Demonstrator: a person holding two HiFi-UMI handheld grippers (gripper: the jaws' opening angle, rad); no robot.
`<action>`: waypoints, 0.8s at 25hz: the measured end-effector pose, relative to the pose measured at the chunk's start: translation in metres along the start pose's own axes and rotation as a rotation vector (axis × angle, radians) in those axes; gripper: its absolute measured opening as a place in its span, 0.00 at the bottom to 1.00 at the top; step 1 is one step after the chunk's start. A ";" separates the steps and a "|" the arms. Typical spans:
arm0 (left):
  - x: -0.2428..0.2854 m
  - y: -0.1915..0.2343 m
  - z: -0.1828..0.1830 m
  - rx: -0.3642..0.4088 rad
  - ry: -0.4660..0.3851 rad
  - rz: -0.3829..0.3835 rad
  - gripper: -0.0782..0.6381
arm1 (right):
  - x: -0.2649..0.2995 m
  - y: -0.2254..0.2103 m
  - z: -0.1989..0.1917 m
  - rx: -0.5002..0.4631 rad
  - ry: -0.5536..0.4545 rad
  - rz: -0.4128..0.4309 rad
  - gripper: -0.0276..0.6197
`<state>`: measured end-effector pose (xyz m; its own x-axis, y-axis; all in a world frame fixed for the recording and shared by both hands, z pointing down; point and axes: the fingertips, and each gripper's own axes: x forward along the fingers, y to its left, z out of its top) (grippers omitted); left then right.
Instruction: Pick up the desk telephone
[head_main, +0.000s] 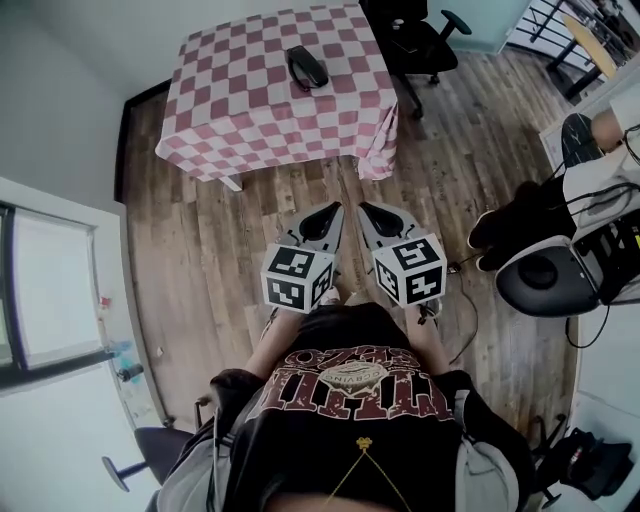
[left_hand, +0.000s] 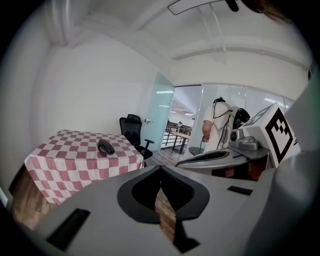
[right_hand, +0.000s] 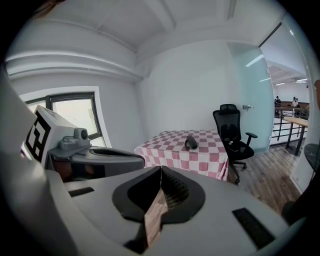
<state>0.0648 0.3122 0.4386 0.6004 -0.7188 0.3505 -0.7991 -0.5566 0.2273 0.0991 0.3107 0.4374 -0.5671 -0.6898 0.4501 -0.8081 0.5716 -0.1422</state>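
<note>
A black desk telephone lies on a table under a red-and-white checked cloth, well ahead of me across the wood floor. It shows small in the left gripper view and the right gripper view. My left gripper and right gripper are held side by side in front of my body, pointing toward the table and far short of it. Both have their jaws together at the tips with nothing between them.
A black office chair stands at the table's right end. A person in white stands by a glass partition. Bags, cables and a round grey device lie to my right. A window is at my left.
</note>
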 end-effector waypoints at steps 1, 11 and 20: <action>0.001 0.001 0.000 -0.001 0.003 -0.004 0.12 | 0.002 0.000 -0.001 0.004 0.004 -0.004 0.07; 0.023 0.028 0.006 -0.026 0.022 0.005 0.12 | 0.028 -0.019 0.005 0.030 0.030 -0.012 0.07; 0.063 0.079 0.039 -0.035 0.016 0.045 0.12 | 0.086 -0.042 0.047 0.006 0.041 0.043 0.07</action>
<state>0.0410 0.2068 0.4427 0.5632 -0.7361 0.3755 -0.8262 -0.5083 0.2429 0.0765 0.2068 0.4406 -0.5941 -0.6460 0.4793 -0.7844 0.5972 -0.1673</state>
